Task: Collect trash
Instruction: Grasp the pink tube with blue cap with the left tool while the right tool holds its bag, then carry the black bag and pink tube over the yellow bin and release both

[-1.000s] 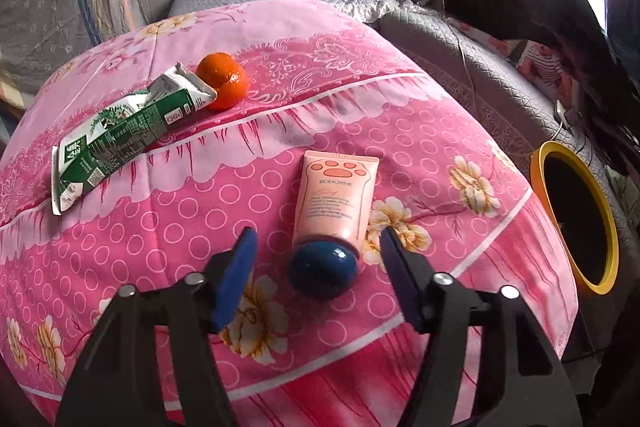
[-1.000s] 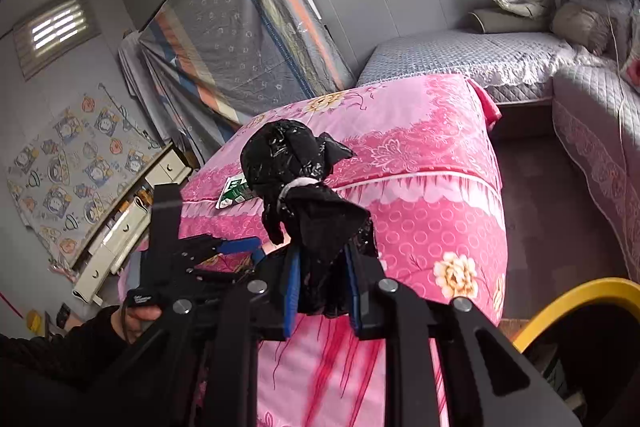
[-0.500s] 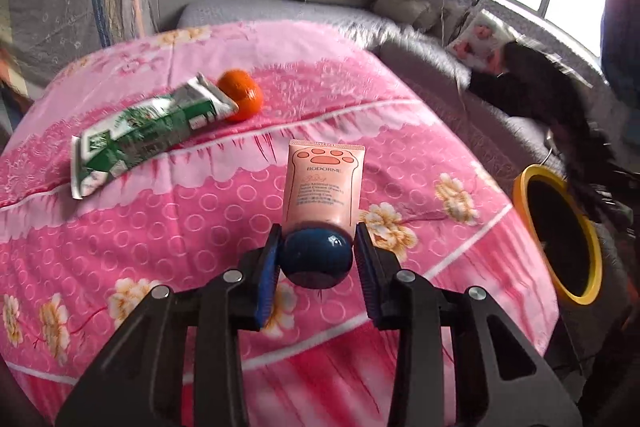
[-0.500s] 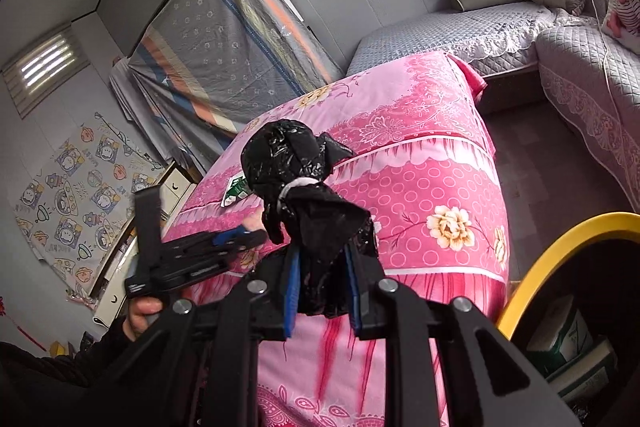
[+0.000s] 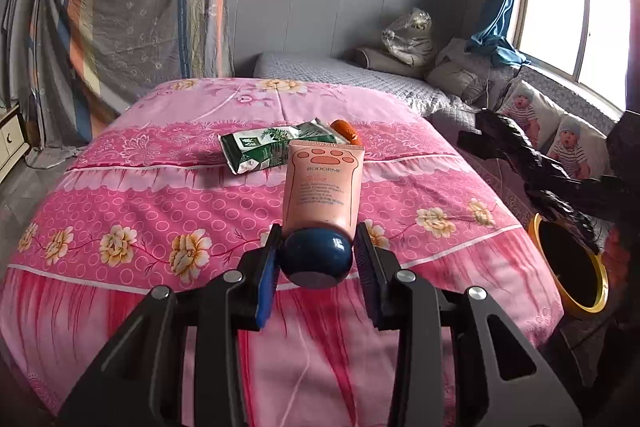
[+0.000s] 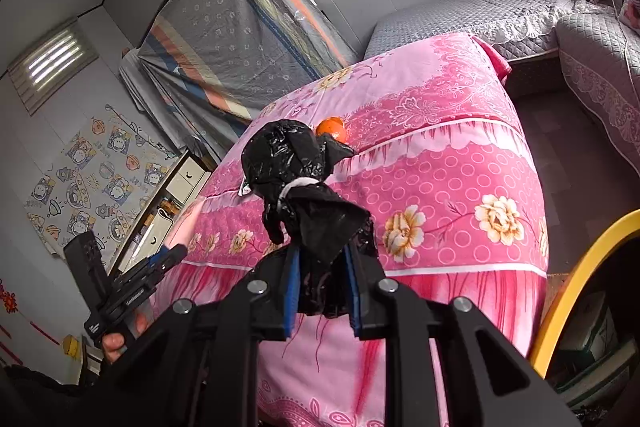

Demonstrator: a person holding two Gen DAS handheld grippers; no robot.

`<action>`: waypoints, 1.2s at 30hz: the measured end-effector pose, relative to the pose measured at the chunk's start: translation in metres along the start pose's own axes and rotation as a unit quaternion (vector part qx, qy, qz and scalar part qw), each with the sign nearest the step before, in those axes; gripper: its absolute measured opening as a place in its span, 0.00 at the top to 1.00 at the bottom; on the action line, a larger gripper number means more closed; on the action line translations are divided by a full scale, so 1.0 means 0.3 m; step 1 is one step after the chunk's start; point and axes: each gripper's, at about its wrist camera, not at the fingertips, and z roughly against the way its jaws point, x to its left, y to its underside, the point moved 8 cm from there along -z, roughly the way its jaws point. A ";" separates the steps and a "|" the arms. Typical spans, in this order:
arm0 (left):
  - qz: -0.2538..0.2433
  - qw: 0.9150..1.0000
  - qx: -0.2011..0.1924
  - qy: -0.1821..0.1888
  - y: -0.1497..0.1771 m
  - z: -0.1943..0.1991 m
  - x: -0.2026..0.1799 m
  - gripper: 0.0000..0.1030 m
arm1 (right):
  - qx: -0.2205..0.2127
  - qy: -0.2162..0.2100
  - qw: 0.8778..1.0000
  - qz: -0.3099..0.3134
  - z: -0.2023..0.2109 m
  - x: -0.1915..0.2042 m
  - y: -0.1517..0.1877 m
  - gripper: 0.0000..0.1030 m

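The left gripper (image 5: 316, 263) squeezes the blue cap of the pink tube (image 5: 322, 187), which points up and away above the bed (image 5: 160, 195). The yellow bin (image 5: 570, 267) waits low to the right. The right gripper (image 6: 322, 287) pinches a black bag (image 6: 304, 195).

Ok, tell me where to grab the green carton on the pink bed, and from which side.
Grip the carton across its narrow width near the middle, pads on the two long edges, coming down from above. It lies flat and looks squashed, so its faces offer no hold. Keep away from the far end, where the orange sits close by.
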 end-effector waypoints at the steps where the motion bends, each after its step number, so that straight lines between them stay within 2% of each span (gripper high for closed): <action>1: -0.004 1.000 -0.005 0.005 -0.009 0.013 -0.015 0.67 | -0.001 0.002 1.000 0.000 0.001 -0.001 -0.006 0.82; 9: -0.050 0.997 -0.044 0.047 -0.109 0.076 -0.219 0.67 | -0.038 0.023 0.999 0.000 0.099 -0.025 -0.084 0.82; 17: -0.110 0.987 -0.065 0.095 -0.192 0.072 -0.461 0.67 | -0.089 0.095 0.991 -0.024 0.292 -0.186 -0.099 0.82; 27: -0.178 0.967 -0.076 0.163 -0.242 0.061 -0.802 0.67 | -0.124 0.222 0.964 -0.084 0.502 -0.507 0.021 0.82; 30: -0.193 0.961 -0.077 0.182 -0.243 0.060 -0.886 0.67 | -0.125 0.272 0.950 -0.092 0.544 -0.582 0.083 0.82; 36: -0.219 0.950 -0.075 0.210 -0.243 0.037 -1.037 0.67 | -0.108 0.297 0.940 -0.130 0.552 -0.703 0.195 0.82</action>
